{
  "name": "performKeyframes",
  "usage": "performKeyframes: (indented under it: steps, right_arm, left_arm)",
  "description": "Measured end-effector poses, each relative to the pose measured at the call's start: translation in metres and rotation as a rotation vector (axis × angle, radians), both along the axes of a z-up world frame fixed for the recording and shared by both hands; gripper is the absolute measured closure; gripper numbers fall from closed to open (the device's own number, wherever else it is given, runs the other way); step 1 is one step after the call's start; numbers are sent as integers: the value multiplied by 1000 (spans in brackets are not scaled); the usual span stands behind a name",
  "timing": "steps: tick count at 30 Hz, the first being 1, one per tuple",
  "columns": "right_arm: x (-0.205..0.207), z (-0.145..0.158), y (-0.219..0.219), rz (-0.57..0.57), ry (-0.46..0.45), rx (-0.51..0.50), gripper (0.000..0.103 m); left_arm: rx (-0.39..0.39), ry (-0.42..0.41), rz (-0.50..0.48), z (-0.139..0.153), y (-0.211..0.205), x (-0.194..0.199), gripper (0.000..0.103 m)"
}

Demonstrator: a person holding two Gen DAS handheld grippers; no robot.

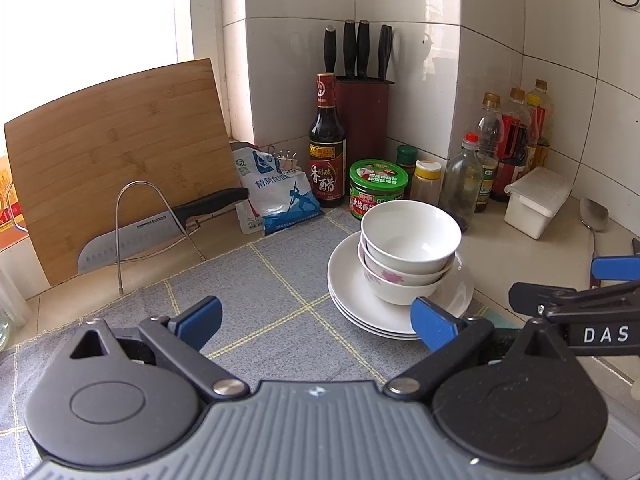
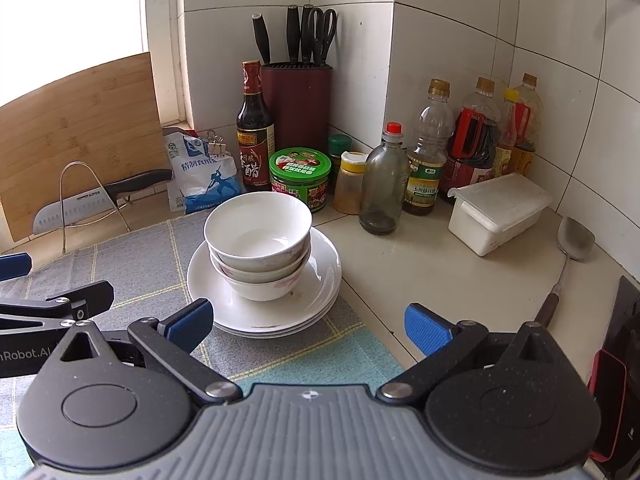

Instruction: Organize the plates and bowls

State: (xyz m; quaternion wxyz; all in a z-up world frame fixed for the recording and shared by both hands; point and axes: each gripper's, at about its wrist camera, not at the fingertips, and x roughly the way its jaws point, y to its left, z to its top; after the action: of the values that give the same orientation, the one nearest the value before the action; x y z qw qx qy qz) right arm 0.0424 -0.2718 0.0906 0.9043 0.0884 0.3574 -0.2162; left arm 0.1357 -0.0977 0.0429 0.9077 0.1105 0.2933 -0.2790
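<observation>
Just ahead of both wide-spread, empty grippers, left gripper and right gripper, stand stacked bowls on plates

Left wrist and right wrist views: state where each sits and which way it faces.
Left wrist: on the left tongs, low over the grey mat, facing the tiled corner; open blue pads in view, right tongs at the right edge.
Right wrist: on the right tongs, same heading; left tongs at the left edge.
Shared: nested bowls on stacked plates, knife block.
</observation>
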Motion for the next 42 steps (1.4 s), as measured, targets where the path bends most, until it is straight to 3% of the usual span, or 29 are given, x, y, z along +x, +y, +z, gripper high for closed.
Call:
performKeyframes:
  steps: [42]
  right_arm:
    - [-6, 6, 4, 11, -16, -19, 0]
  left_arm:
    - [0, -5, 5, 3, 1, -2, 3]
